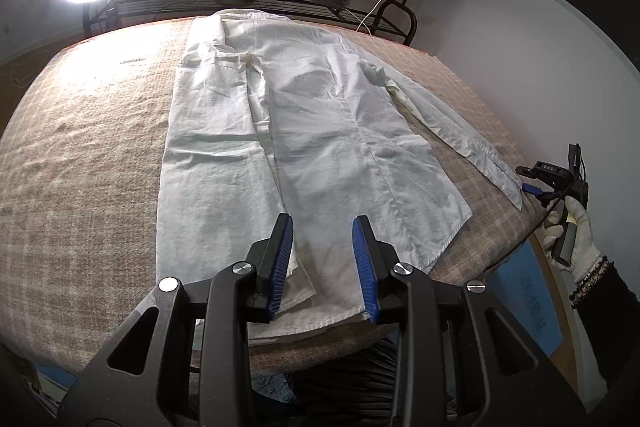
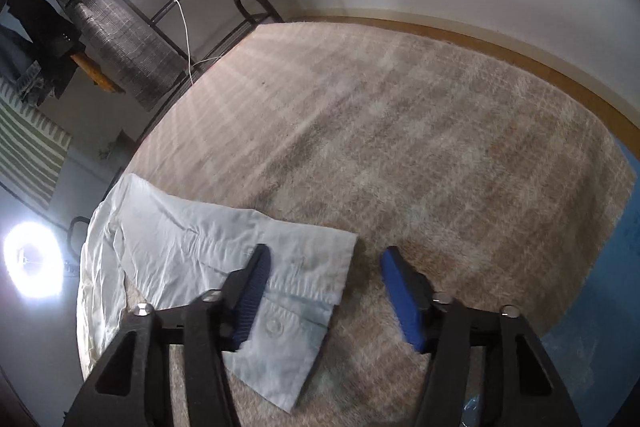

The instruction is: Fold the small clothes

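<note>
From the left wrist, a white shirt (image 1: pixel 288 131) lies flat on the plaid blanket (image 1: pixel 80 167), its hem beneath the left gripper (image 1: pixel 322 255), whose jaws stand apart, pinching nothing. From the right wrist, the right gripper (image 2: pixel 326 291) (jaws spread) hovers over the buttoned sleeve cuff (image 2: pixel 288 327), one pad overlapping it.

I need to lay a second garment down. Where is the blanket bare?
Bare plaid blanket left of the white button shirt, and a wider patch beyond its cuffed sleeve toward the wooden edge. The middle is crowded with shirt.
</note>
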`<act>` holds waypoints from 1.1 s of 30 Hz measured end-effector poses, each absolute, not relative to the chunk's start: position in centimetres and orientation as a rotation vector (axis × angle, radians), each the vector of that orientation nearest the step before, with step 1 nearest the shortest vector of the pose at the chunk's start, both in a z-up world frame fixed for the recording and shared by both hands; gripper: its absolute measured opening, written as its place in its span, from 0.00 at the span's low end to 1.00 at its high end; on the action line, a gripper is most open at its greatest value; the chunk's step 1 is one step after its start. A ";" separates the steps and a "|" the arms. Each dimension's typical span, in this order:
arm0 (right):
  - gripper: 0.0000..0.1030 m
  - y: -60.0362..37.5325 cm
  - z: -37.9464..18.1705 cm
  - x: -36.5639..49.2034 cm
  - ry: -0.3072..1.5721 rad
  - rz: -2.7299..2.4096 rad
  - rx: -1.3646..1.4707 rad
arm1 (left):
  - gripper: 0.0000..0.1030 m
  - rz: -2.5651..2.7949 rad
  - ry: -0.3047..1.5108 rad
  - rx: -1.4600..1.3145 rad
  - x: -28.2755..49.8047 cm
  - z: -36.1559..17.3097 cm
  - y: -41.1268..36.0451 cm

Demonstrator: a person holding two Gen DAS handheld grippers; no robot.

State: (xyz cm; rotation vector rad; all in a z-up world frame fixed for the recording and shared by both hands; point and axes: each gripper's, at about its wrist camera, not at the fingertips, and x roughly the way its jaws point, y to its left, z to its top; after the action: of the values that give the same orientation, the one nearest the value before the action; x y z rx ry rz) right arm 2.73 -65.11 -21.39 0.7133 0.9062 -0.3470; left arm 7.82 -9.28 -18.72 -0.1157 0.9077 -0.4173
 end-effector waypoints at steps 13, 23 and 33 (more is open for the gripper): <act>0.00 -59.6 -16.7 4.4 0.817 -0.215 0.624 | 0.30 -0.411 0.916 -0.095 8.6 -19.6 -9.4; 0.00 -45.5 -11.6 6.0 0.806 0.174 0.422 | 0.30 -0.421 0.929 -0.123 8.9 -20.2 -9.1; 0.08 -31.7 -16.9 4.8 1.048 0.553 0.201 | 0.30 -0.458 0.951 -0.184 9.7 -20.8 -9.2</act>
State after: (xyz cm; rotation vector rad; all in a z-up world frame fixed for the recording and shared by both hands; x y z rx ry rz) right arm 4.82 -31.67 -16.88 0.2008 1.0477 0.5534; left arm 9.66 -9.20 -20.77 -0.1842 0.9510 -0.4577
